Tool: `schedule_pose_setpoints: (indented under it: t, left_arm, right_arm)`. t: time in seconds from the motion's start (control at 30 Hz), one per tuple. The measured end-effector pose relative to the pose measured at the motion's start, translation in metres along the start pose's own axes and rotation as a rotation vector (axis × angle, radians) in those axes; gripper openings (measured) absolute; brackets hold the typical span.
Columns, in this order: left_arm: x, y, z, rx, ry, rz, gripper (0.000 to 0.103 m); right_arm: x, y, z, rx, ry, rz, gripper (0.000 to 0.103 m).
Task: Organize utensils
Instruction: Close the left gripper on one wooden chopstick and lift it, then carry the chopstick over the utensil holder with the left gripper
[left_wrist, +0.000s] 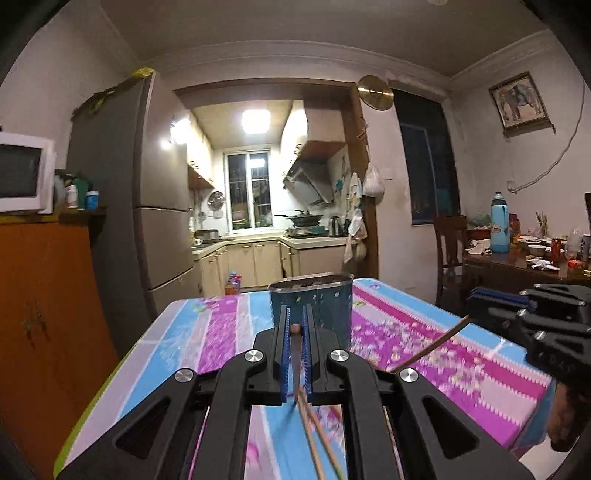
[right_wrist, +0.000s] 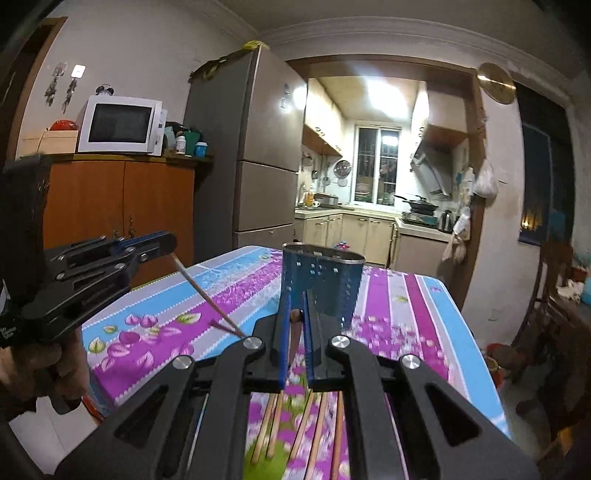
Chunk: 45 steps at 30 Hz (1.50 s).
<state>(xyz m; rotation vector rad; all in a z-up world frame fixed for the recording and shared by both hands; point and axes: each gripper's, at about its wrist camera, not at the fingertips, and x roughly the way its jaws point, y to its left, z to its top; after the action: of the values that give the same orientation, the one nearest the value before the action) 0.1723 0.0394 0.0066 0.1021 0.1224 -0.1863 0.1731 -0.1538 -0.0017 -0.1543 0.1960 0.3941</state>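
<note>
A blue perforated utensil holder (left_wrist: 312, 304) stands upright on the floral tablecloth, also in the right wrist view (right_wrist: 320, 286). My left gripper (left_wrist: 295, 323) is shut on a wooden chopstick (left_wrist: 295, 354) whose end shows between the pads; it hovers just short of the holder. My right gripper (right_wrist: 295, 314) is shut on another chopstick (right_wrist: 294, 334), also just before the holder. Each gripper shows in the other's view, at right (left_wrist: 491, 302) and at left (right_wrist: 162, 242), with its chopstick hanging down. Several loose chopsticks (right_wrist: 306, 424) lie on the cloth below the right gripper.
The table (left_wrist: 207, 332) has its far edge behind the holder. An orange cabinet (right_wrist: 122, 199) with a microwave (right_wrist: 120, 125) and a fridge (right_wrist: 266, 155) stand at left. A cluttered dining table (left_wrist: 524, 258) and chair are at right. The kitchen lies beyond.
</note>
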Motion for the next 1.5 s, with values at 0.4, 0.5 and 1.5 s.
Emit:
schedule_pose_setpoints:
  t: [0.4, 0.5, 1.5]
  left_arm:
    - [0.058, 0.005, 0.069, -0.001, 0.069, -0.038, 0.008]
    - [0.062, 0.01, 0.084, -0.021, 0.072, -0.037, 0.008]
    - [0.125, 0.012, 0.198, -0.073, 0.065, -0.041, 0.008]
  right_arm:
    - [0.054, -0.021, 0.058, -0.015, 0.073, 0.043, 0.005]
    - [0.063, -0.025, 0.068, -0.006, 0.087, 0.047, 0.005]
    - [0.114, -0.084, 0.201, 0.062, 0.03, 0.003, 0.005]
